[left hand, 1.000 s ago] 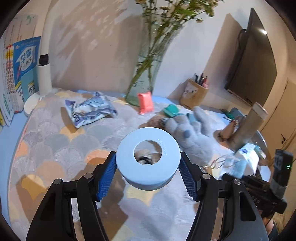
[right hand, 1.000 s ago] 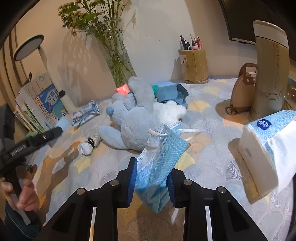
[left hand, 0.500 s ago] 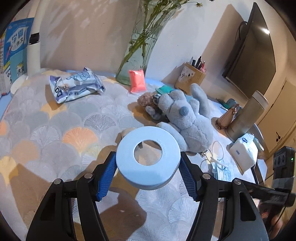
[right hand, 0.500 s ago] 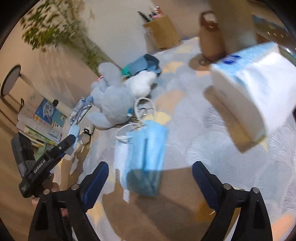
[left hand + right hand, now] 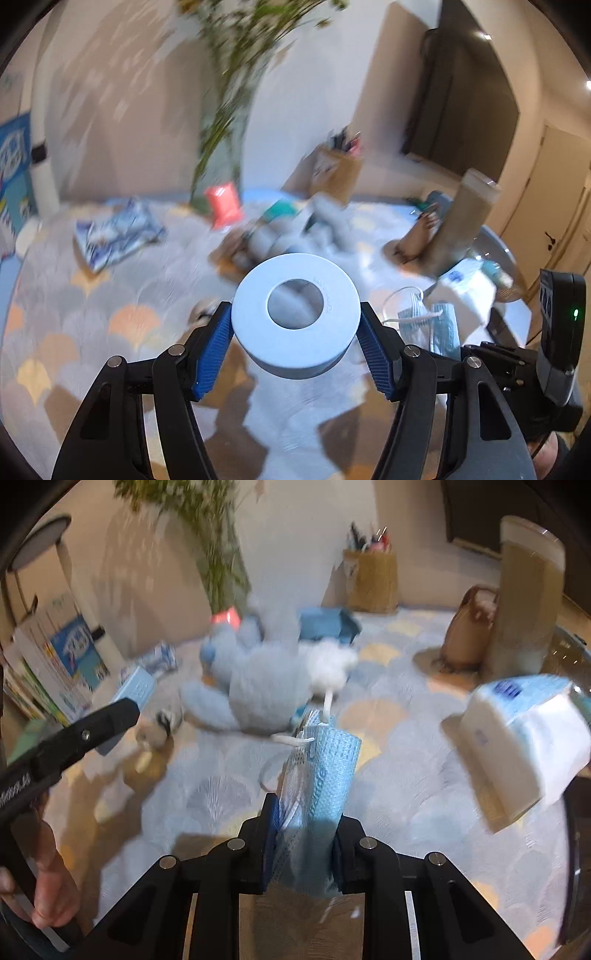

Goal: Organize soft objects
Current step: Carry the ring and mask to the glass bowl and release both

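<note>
Jaws: left gripper clamps ring | right gripper pinches mask, visible only rightward

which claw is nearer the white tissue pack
Right. The right claw, shut on the blue face mask, sits just beside the tissue pack. The left claw, holding the blue tape roll, is farther off, across the mask from it.

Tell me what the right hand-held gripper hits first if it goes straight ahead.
Probably the grey-blue plush toy: it lies directly beyond the right hand-held gripper and its pinched blue face mask. Depth is blurred.
</note>
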### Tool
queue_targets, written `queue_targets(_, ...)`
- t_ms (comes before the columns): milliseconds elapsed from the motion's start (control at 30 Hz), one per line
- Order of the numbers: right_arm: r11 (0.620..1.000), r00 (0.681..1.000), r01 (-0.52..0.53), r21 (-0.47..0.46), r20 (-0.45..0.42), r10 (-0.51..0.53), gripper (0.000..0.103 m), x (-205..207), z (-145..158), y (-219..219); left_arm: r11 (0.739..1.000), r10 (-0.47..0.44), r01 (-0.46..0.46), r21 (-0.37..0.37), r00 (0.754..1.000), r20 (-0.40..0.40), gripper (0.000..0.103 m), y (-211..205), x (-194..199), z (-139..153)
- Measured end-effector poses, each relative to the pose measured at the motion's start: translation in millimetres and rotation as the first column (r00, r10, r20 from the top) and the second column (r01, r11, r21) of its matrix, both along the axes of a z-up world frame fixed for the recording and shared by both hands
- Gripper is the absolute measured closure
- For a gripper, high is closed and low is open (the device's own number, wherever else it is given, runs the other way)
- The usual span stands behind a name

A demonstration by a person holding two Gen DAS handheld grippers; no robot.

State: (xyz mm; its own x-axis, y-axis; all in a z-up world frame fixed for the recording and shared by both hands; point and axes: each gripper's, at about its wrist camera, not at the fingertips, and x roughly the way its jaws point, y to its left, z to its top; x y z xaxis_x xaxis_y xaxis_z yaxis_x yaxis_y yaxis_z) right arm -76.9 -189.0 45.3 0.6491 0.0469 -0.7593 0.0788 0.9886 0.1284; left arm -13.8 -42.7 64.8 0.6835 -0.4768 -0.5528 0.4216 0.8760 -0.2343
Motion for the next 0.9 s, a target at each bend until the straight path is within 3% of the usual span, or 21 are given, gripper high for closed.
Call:
queue_targets(233, 0.996, 0.987, 0.069, 0.050, 0.145, -0.075, 0.079, -22.3, 64.4, -54.5, 0.996, -0.094, 0.093, 0.016, 0.990, 0.103, 0.039, -60.1, -6.2, 47.1)
queue_targets(467, 0.976, 0.950, 0.177, 0.129, 0.237, -0.204, 0.079, -49.1, 112.8, -132.6, 0.978, -0.211, 0.209, 0.030, 0.961, 0.177, 0.039, -142.2, -10.4, 80.3)
queue_targets(733, 0.958, 0.923, 0.260, 0.118, 0.262, -0.282, 0.079, -56.9, 154.3, -217.7, 0.943, -0.330, 0.331, 0.032, 0.920, 0.213, 0.039, -232.7, -13.4, 108.7)
queue_targets(833, 0.934, 0.898, 0.335, 0.122, 0.259, -0.356, 0.079, -57.3, 162.2, -258.4, 0.927, -0.374, 0.372, 0.053, 0.903, 0.213, 0.039, -274.8, -13.7, 112.6)
queue_targets(900, 0.912, 0.882, 0.371, 0.173, 0.242, -0.405, 0.079, -58.8, 157.7, -287.7, 0.919, -0.394, 0.386, 0.081, 0.895, 0.209, 0.039, -299.9, -14.2, 110.7)
